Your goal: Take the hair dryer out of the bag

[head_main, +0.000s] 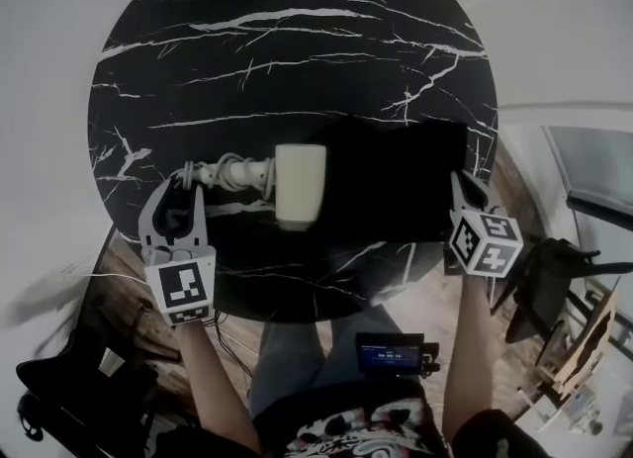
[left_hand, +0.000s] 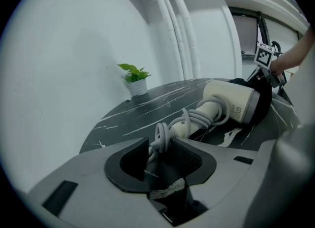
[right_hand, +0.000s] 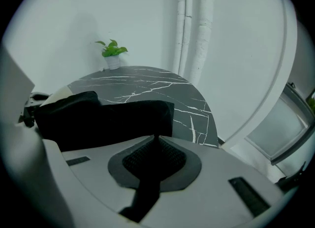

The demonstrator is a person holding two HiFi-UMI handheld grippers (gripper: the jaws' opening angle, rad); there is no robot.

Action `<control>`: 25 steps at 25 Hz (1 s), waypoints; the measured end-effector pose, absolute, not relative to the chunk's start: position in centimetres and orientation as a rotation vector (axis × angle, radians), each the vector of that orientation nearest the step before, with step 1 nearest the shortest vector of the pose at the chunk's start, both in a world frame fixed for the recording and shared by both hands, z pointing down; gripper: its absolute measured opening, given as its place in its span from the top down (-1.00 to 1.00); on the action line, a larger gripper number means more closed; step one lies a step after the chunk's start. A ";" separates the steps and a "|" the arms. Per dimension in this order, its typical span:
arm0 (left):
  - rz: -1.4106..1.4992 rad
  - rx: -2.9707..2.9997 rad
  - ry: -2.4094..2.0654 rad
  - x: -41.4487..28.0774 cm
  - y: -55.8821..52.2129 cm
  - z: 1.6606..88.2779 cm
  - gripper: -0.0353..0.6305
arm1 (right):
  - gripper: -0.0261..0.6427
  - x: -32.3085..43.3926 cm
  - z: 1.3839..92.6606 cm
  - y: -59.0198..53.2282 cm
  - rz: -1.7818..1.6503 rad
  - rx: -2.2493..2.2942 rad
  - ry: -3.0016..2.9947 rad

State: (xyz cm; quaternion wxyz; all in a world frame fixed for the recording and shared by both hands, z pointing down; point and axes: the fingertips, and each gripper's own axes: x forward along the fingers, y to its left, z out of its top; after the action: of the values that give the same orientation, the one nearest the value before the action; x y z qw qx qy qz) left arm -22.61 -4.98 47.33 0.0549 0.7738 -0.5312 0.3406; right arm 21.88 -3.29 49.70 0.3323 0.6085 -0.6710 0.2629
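The cream hair dryer (head_main: 299, 185) lies on the black marble table (head_main: 297, 50), its barrel end at the mouth of the black bag (head_main: 396, 181) and its handle, wound with grey cord (head_main: 232, 173), pointing left. My left gripper (head_main: 186, 179) is at the cord's end. In the left gripper view its jaws stand a little apart around a cord loop (left_hand: 160, 138), with a gap on one side. My right gripper (head_main: 463, 187) is shut on the bag's right edge; black fabric (right_hand: 103, 121) runs from its closed tips (right_hand: 156, 137). Most of the dryer (left_hand: 230, 102) shows outside the bag (left_hand: 264, 99).
A small potted plant (left_hand: 134, 79) stands at the table's far edge by the white wall, also seen from the right gripper (right_hand: 112, 54). White pipes (right_hand: 194, 20) run up the wall. The table's near rim (head_main: 297, 313) is close to the person's legs; a dark chair (head_main: 539, 278) stands at the right.
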 end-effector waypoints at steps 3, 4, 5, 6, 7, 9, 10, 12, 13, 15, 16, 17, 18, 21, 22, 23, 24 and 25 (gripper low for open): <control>0.987 2.330 -1.542 -22.5 -4.7 47.2 0.26 | 0.84 21.8 49.7 -3.4 0.695 1.566 -1.764; 0.998 2.324 -1.520 -22.3 -4.5 47.1 0.25 | 0.84 21.8 49.7 -3.4 0.678 1.551 -1.754; 1.018 2.321 -1.504 -22.2 -4.3 47.0 0.25 | 0.84 21.7 49.5 -3.4 0.656 1.537 -1.742; 1.037 2.321 -1.496 -22.0 -4.1 46.7 0.25 | 0.84 21.6 49.2 -3.5 0.635 1.526 -1.734; 1.046 2.321 -1.493 -21.8 -3.9 46.3 0.25 | 0.84 21.5 48.8 -3.5 0.620 1.518 -1.732; 1.030 2.314 -1.474 -21.5 -3.6 45.7 0.21 | 0.83 21.4 47.9 -3.7 0.614 1.507 -1.742; 1.015 2.304 -1.449 -21.2 -3.4 45.6 0.12 | 0.83 21.3 47.5 -3.7 0.618 1.500 -1.749; 1.008 2.282 -1.404 -20.8 -2.9 45.6 -0.05 | 0.82 21.3 46.8 -3.6 0.625 1.484 -1.757; 1.017 2.278 -1.396 -20.6 -2.7 45.4 -0.06 | 0.79 21.4 46.5 -3.5 0.627 1.479 -1.760; 1.016 2.278 -1.400 -20.4 -2.5 44.5 -0.06 | 0.78 21.5 45.7 -3.3 0.631 1.476 -1.768; 0.985 2.275 -1.399 -20.3 -2.4 44.1 -0.06 | 0.78 21.4 45.3 -3.2 0.633 1.474 -1.773; 0.938 2.266 -1.390 -20.1 -2.4 43.8 -0.06 | 0.78 21.4 44.9 -3.1 0.637 1.470 -1.780; 0.889 2.251 -1.375 -19.8 -2.3 43.6 -0.06 | 0.77 21.2 44.6 -3.0 0.643 1.464 -1.790; 0.842 2.230 -1.349 -19.7 -2.3 43.2 -0.12 | 0.77 20.3 43.8 -3.3 0.649 1.446 -1.827; 0.849 2.232 -1.351 -19.8 -2.5 43.0 -0.12 | 0.77 19.9 43.4 -3.5 0.646 1.445 -1.840; 0.846 2.233 -1.356 -19.9 -2.6 42.7 -0.12 | 0.77 19.5 43.0 -3.7 0.641 1.442 -1.851; 0.816 2.226 -1.364 -19.9 -2.6 42.3 -0.12 | 0.77 19.3 42.5 -3.8 0.634 1.435 -1.860; 0.752 2.213 -1.378 -19.8 -2.5 41.9 -0.12 | 0.77 19.1 42.0 -4.0 0.625 1.426 -1.869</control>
State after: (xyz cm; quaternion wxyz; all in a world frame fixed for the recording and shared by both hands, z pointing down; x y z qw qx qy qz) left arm -19.84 -2.46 41.88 0.2127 0.7969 -0.4963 0.2709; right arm 19.11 -3.98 41.98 0.3472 0.5497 -0.7206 0.2409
